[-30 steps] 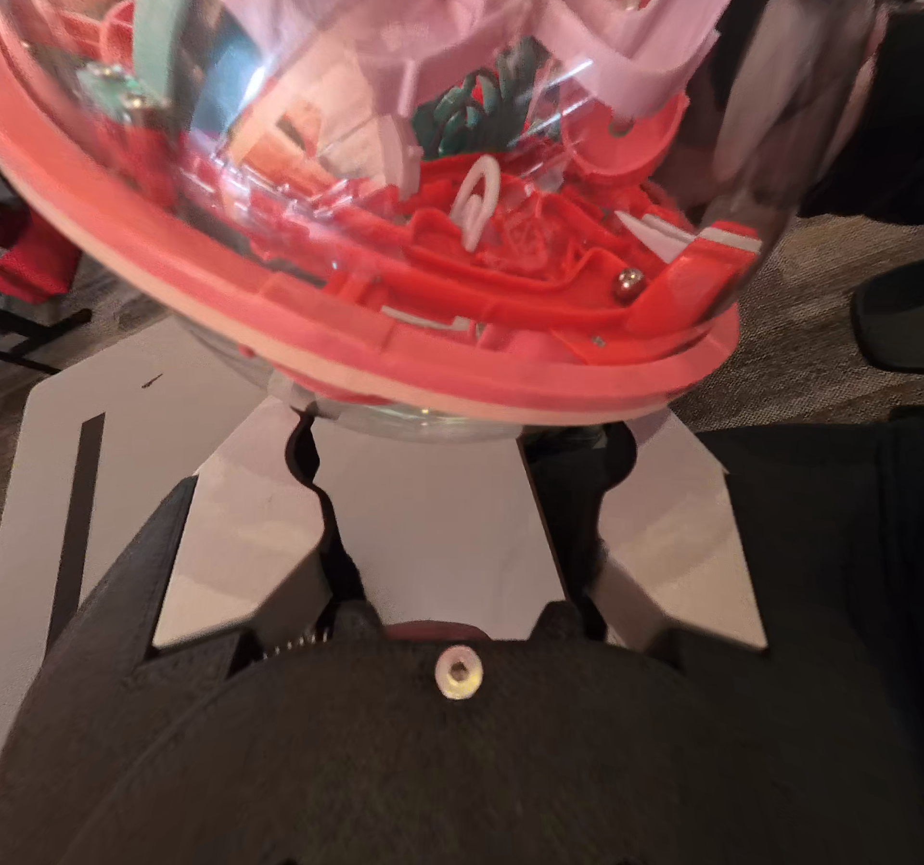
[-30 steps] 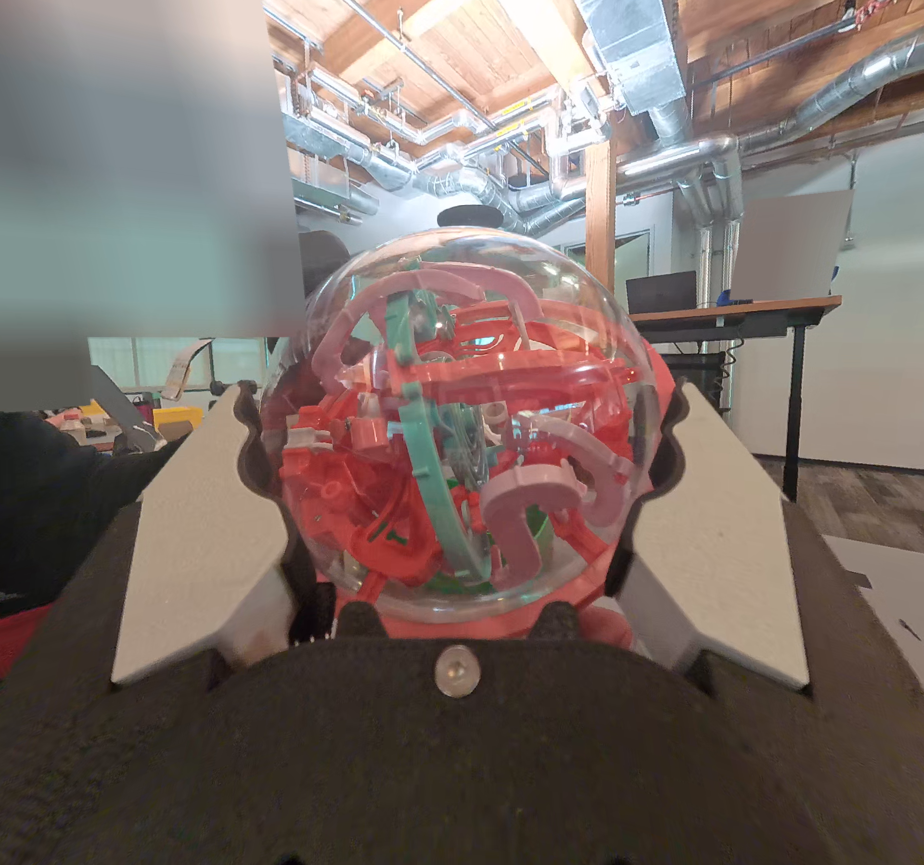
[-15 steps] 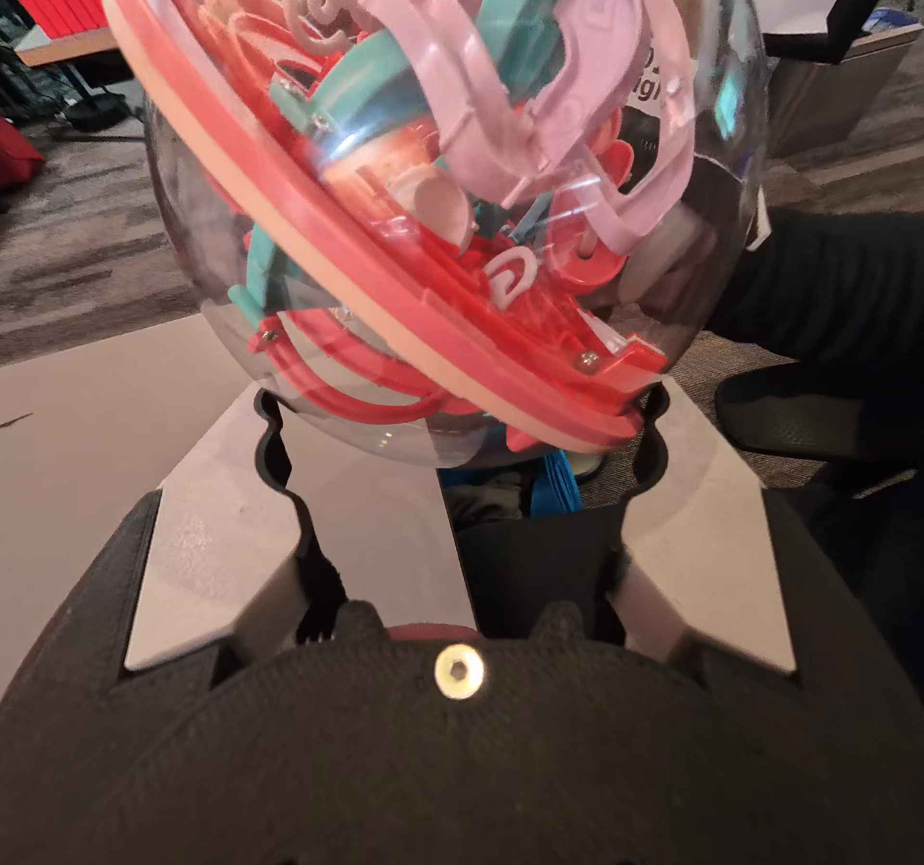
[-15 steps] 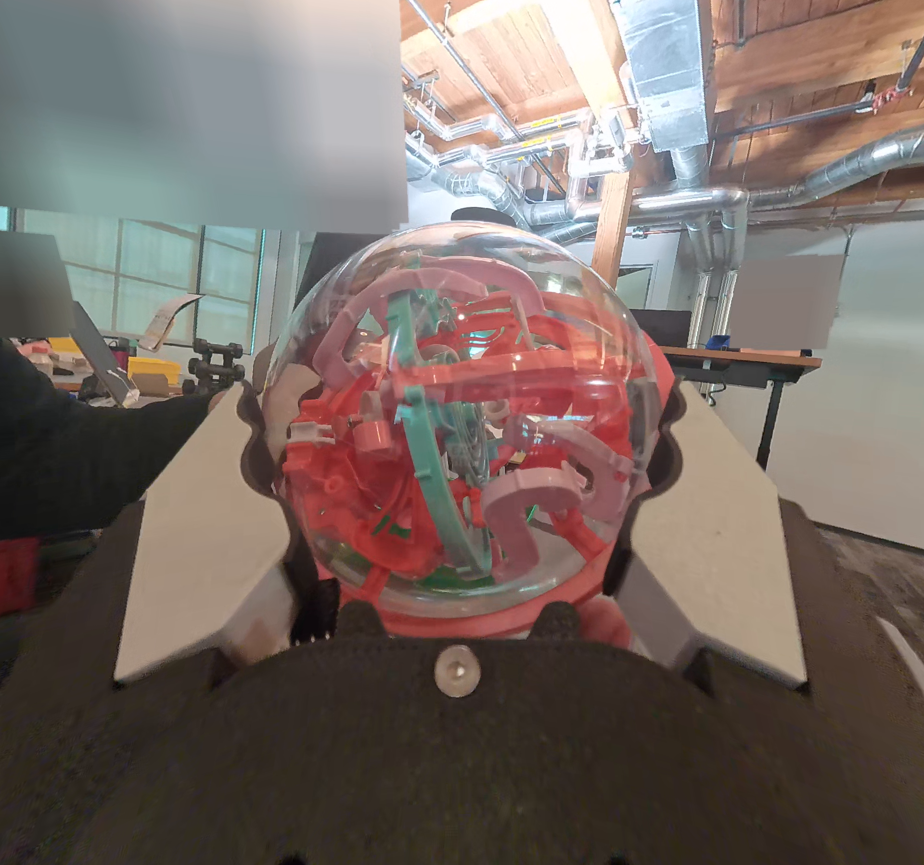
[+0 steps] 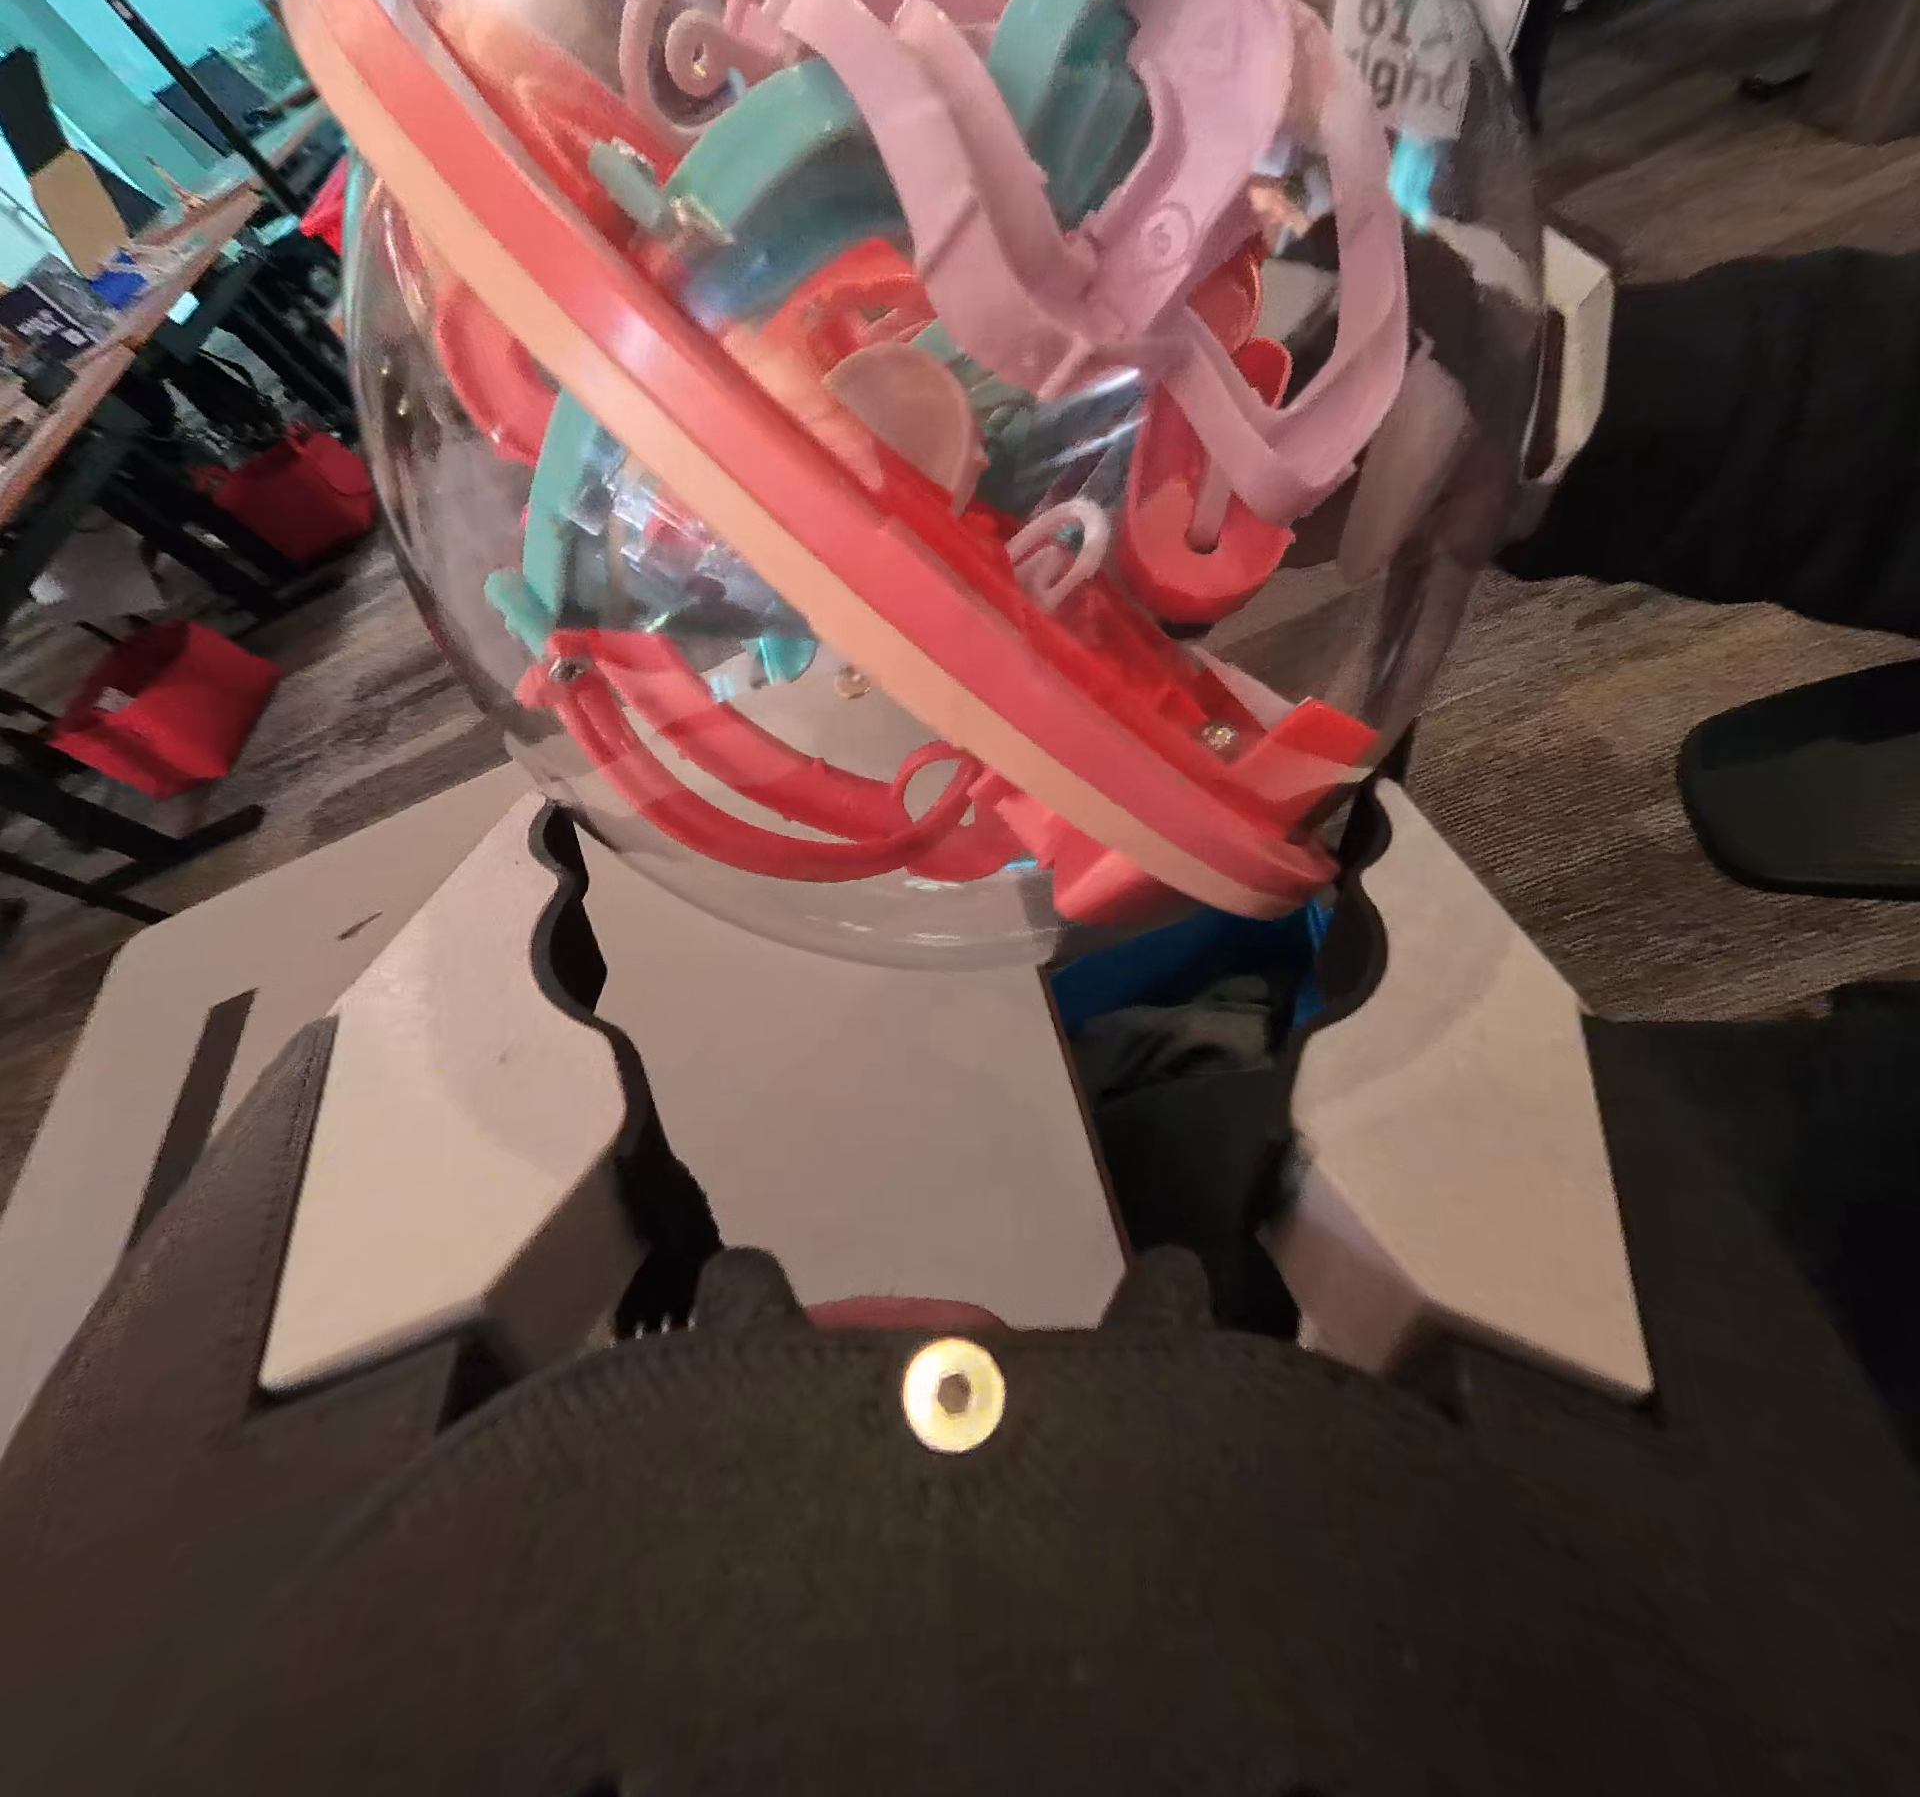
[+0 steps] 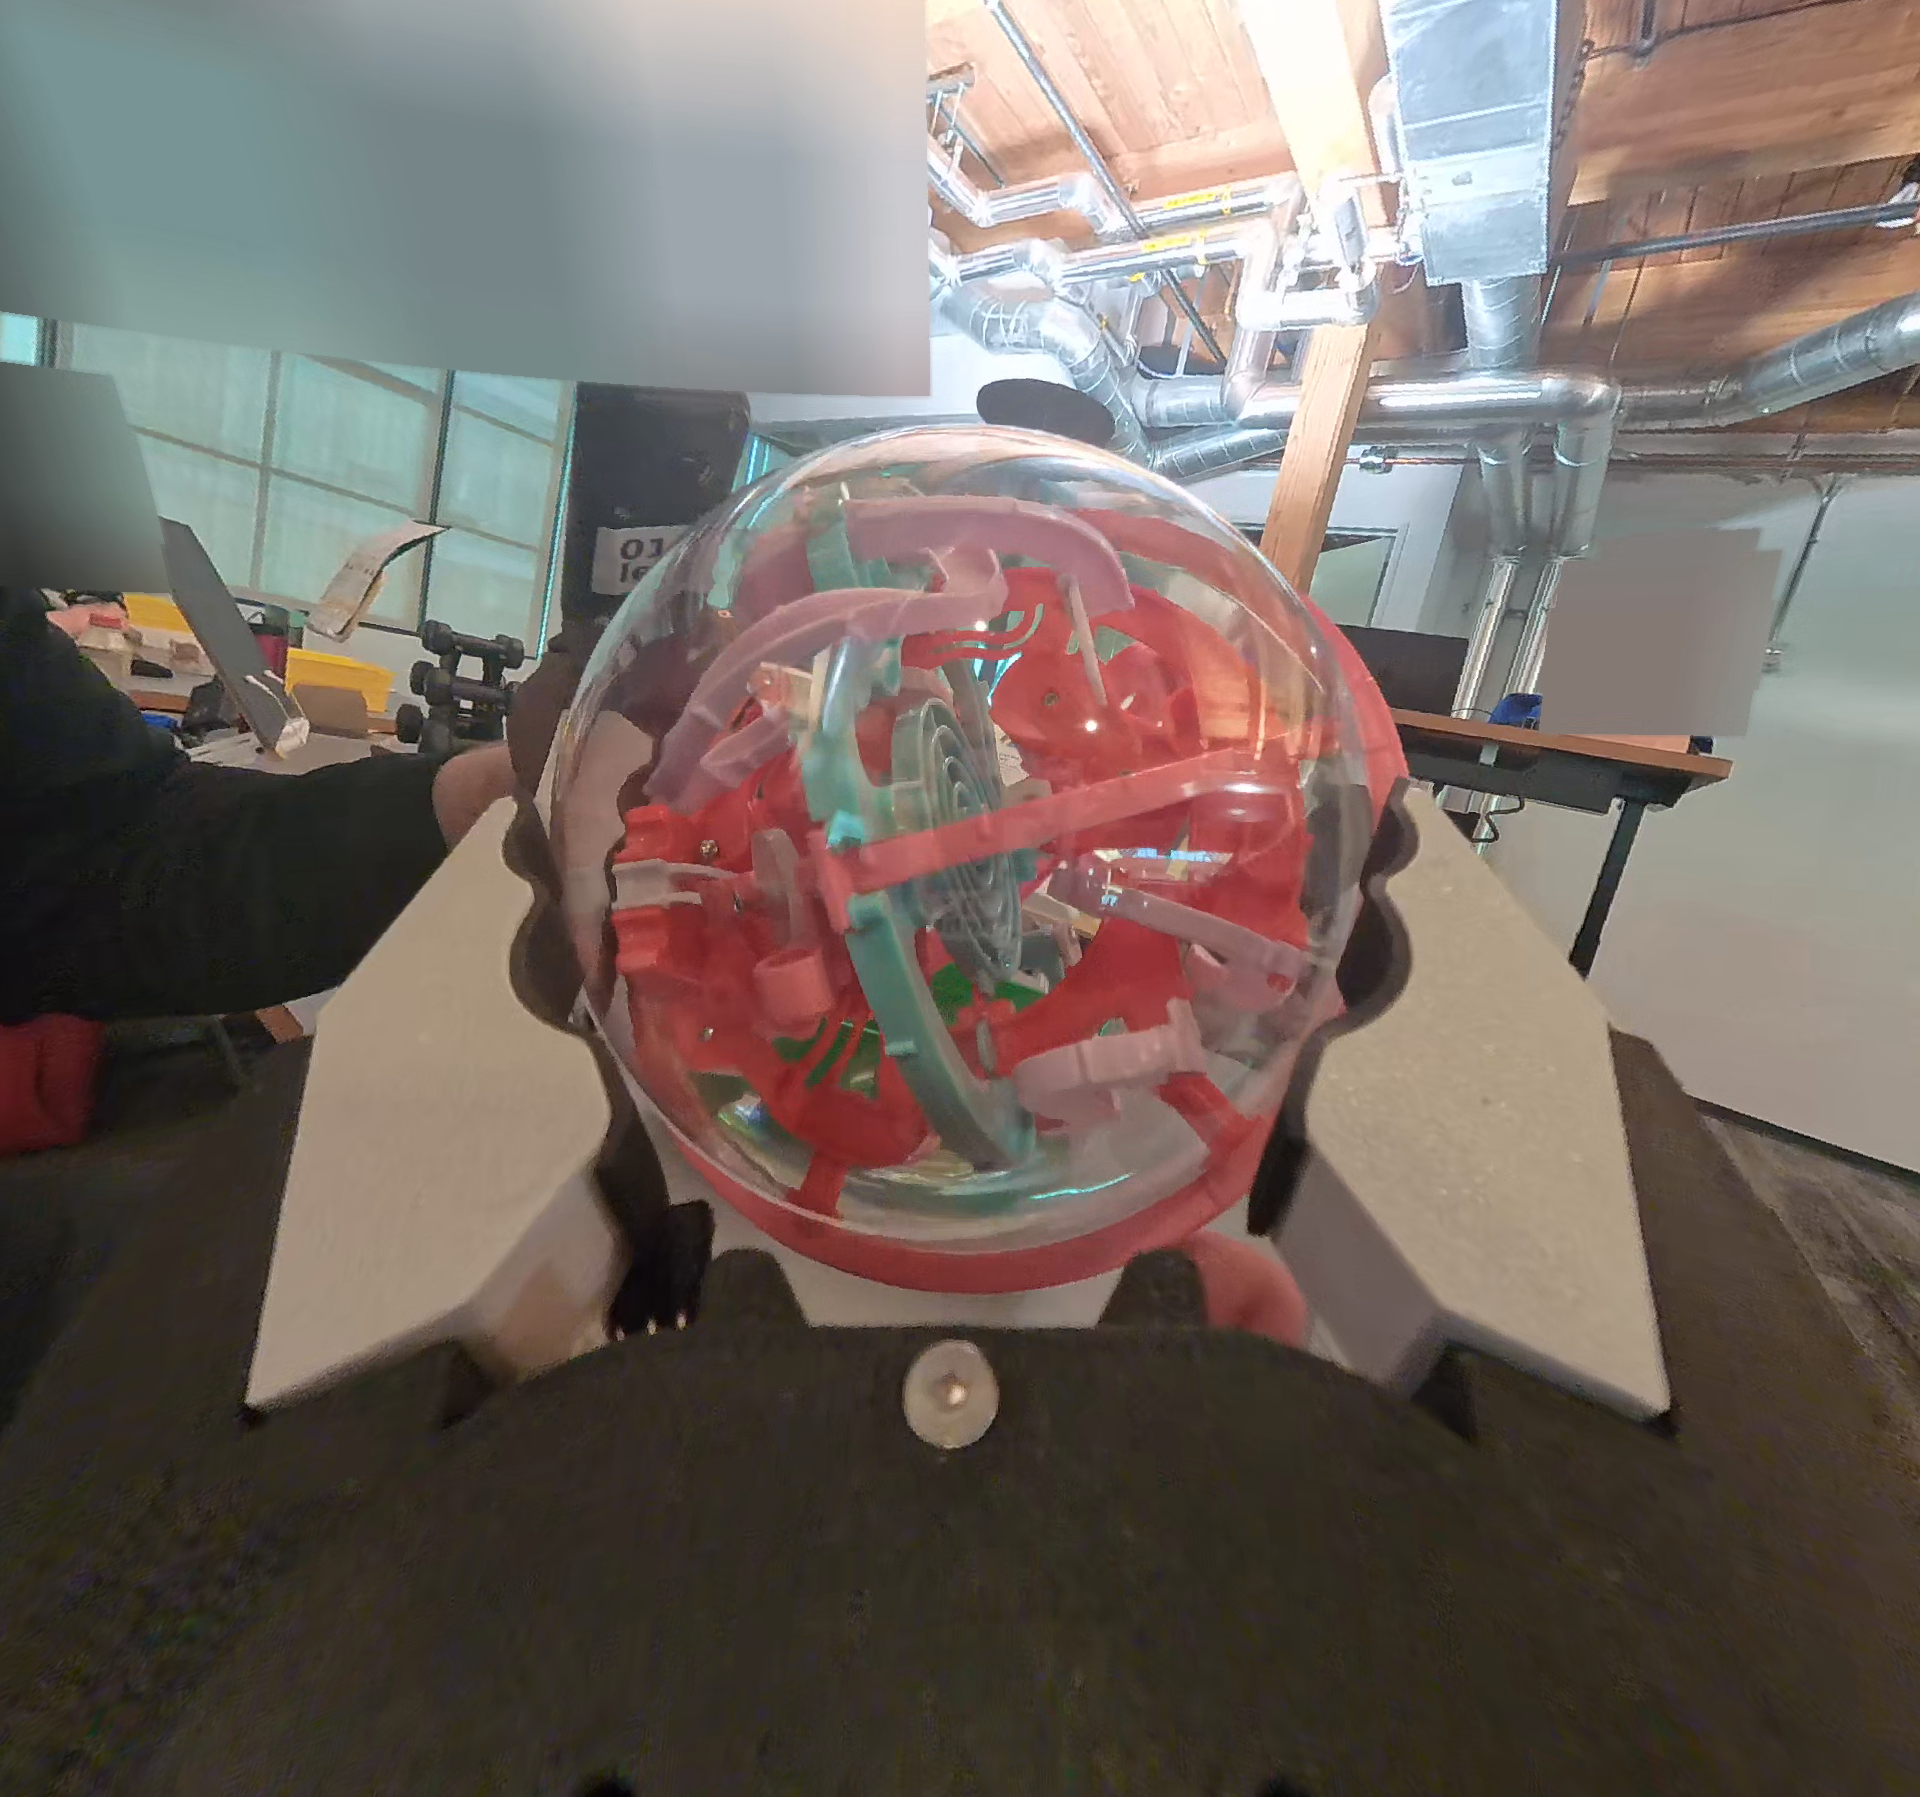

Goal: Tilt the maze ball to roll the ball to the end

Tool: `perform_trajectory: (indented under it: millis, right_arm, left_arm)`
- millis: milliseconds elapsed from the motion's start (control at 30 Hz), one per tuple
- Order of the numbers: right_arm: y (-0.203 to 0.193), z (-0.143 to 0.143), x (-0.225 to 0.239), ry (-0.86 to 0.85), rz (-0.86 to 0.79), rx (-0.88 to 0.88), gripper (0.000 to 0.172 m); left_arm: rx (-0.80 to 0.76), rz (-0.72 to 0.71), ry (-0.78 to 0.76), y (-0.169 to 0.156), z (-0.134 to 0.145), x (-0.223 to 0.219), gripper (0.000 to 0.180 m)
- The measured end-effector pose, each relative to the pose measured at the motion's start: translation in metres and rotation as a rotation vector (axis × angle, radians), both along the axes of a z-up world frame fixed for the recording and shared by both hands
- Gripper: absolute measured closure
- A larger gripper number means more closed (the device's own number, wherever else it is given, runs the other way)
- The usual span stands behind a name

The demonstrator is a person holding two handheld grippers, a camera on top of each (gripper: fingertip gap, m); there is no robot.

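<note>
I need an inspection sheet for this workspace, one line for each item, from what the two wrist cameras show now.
Surface: pale board under the left gripper.
Job's things: clear maze ball, tilted; small steel ball at the red track's low end.
Clutter: red bags on the floor.
Grippers: right gripper clamps the maze ball; left gripper open, pads clear of the sphere.
Cables: nothing seen.
Surroundings: ceiling ducts, desk, dark sleeve.

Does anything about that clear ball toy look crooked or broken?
Nothing looks broken. The clear plastic maze ball sits gripped between the right gripper's white fingers, and its red rim slants steeply in the left view, which suits tilting. The small steel ball rests near the rim's low end.
</note>
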State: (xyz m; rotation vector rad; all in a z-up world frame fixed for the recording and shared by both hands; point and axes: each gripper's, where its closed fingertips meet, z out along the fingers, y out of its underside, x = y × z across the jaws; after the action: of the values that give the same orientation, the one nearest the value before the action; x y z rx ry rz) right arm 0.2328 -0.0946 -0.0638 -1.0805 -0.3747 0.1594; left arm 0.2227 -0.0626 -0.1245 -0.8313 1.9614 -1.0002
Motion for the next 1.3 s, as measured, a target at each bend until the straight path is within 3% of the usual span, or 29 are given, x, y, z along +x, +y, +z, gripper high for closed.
perform_trajectory:
  millis: [33,700,1300]
  right_arm:
    - [0.0,0.0,-0.001,-0.005,-0.002,-0.001,0.023]
    - [-0.006,0.005,-0.005,0.037,0.053,0.023,0.022]
    - [-0.015,0.002,-0.02,0.141,0.249,0.051,0.023]
  left_arm:
    - [0.017,0.006,-0.005,0.001,0.0,0.0,0.042]
    - [0.182,0.04,-0.146,-0.005,0.022,-0.009,0.042]
    - [0.243,0.029,-0.268,-0.029,0.053,-0.031,0.041]
